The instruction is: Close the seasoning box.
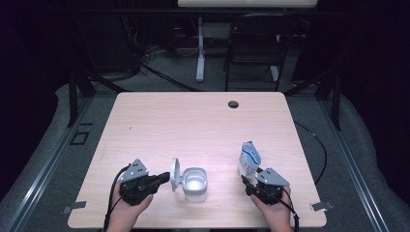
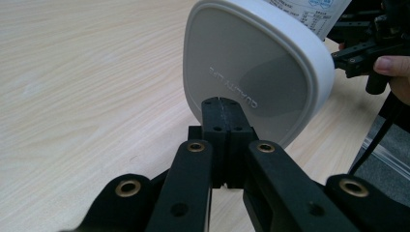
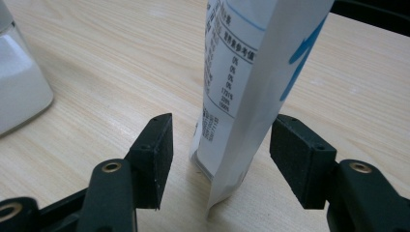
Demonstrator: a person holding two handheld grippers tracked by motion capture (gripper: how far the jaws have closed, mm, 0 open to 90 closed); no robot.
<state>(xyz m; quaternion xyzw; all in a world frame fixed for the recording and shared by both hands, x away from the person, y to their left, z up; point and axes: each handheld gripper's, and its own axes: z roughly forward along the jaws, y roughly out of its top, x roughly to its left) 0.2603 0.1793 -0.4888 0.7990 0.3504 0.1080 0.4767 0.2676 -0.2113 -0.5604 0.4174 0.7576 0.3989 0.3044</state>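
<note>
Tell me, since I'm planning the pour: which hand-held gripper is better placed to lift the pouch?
Right hand-held gripper: its open jaws already flank the upright pouch. The left hand-held gripper is shut against the container's open lid.

Black left tool [image 1: 164, 178] and right tool [image 1: 250, 182], grey 3-cornered plates, brass rivets, trailing cables.

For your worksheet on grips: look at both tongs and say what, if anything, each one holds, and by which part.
The left tongs are shut on the lower rim of the white lid. The right tongs stand open around the pouch, apart from it, holding nothing.
</note>
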